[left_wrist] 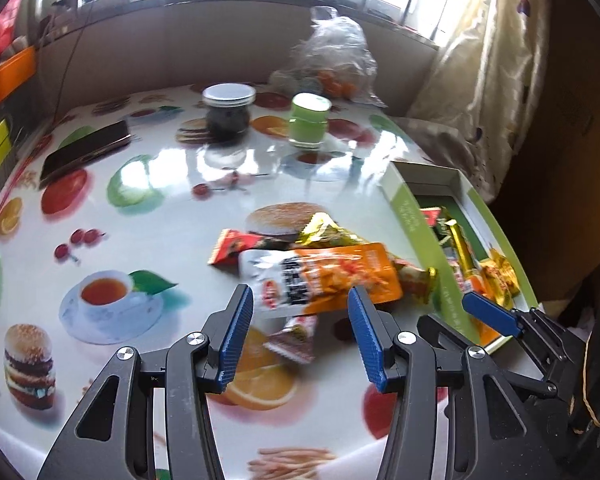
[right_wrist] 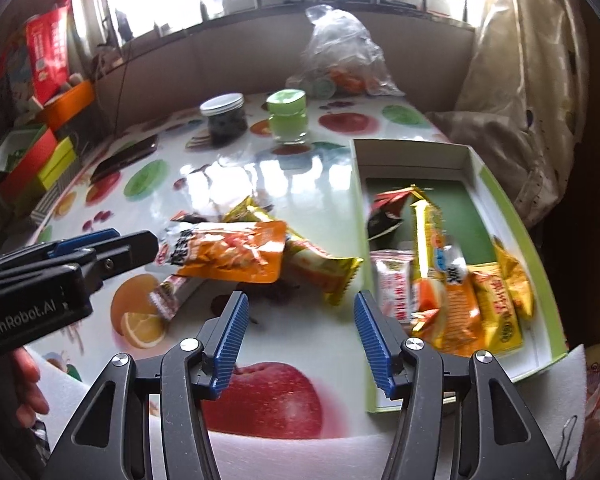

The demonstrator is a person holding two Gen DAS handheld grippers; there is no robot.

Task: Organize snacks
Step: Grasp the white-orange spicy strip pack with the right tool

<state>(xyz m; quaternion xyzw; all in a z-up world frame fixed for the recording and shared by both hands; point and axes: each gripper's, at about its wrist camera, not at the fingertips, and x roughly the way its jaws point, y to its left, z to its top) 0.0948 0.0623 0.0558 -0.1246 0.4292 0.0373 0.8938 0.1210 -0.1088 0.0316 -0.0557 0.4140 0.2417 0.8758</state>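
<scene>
A pile of loose snack packs lies on the fruit-print table, topped by an orange-and-white pack [left_wrist: 332, 276] [right_wrist: 228, 256]. A gold-edged pack [right_wrist: 324, 268] and a small red-and-white pack [left_wrist: 296, 334] lie under and beside it. My left gripper [left_wrist: 300, 300] is open, its tips at the near edge of the orange pack, pads not pressing it. In the right wrist view the left gripper [right_wrist: 140, 240] reaches the pack's white end. My right gripper [right_wrist: 300, 312] is open and holds nothing, just left of the green-and-white box [right_wrist: 476, 168] [left_wrist: 404, 200], which holds several yellow and orange packs [right_wrist: 460, 304].
At the back stand a dark-filled jar [left_wrist: 228, 116], a green jar [left_wrist: 308, 120] and a knotted plastic bag [left_wrist: 336, 56]. A dark phone [left_wrist: 88, 152] lies at the left. Coloured boxes [right_wrist: 32, 164] line the left edge, a curtain [right_wrist: 532, 80] hangs at right. A hand [right_wrist: 28, 380] holds the left gripper.
</scene>
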